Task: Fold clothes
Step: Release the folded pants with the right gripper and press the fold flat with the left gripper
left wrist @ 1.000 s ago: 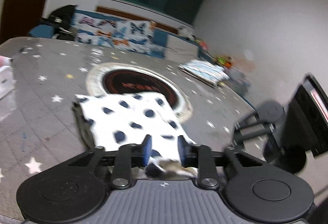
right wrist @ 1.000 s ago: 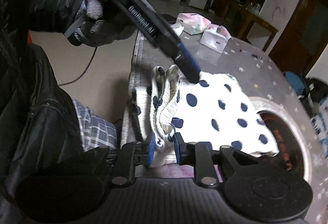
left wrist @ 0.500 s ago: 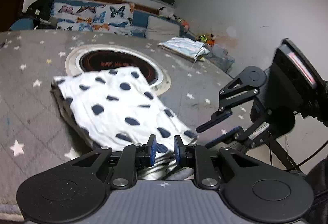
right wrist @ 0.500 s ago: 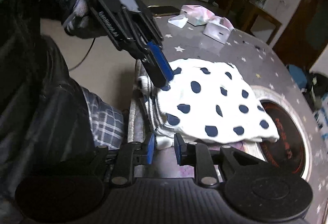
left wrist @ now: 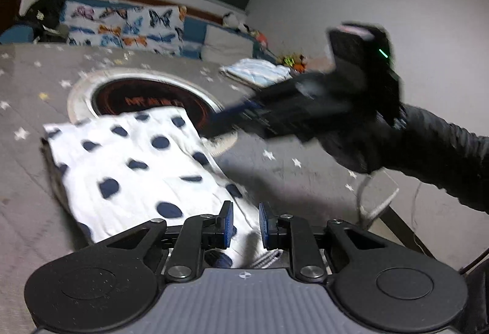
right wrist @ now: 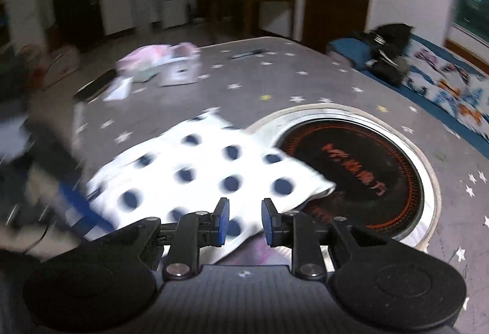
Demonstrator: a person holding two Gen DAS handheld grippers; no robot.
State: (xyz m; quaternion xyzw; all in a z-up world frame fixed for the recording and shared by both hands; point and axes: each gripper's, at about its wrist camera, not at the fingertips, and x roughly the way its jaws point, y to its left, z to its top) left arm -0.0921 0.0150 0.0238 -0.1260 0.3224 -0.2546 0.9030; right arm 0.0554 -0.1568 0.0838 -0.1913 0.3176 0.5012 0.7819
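A folded white garment with dark blue dots (left wrist: 137,169) lies flat on the grey star-print table, partly over a round inset hotplate (left wrist: 146,98). My left gripper (left wrist: 245,225) is open, its blue pads just above the garment's near corner, holding nothing. My right gripper also shows in the left wrist view (left wrist: 321,108), blurred, over the table right of the garment. In the right wrist view my right gripper (right wrist: 243,222) is open and empty at the garment's (right wrist: 195,178) near edge. The left gripper shows as a dark blur at the left (right wrist: 52,169).
The hotplate (right wrist: 351,172) sits right of the garment. Pink and white packets (right wrist: 162,65) and a dark flat object (right wrist: 94,88) lie at the table's far left. A folded pale blue cloth (left wrist: 256,72) lies at the far table edge. A butterfly-print sofa (left wrist: 128,28) stands behind.
Both grippers have opened and let go of the garment, which now lies flat. The right gripper has swung round to the garment's other side; the view is motion-blurred.
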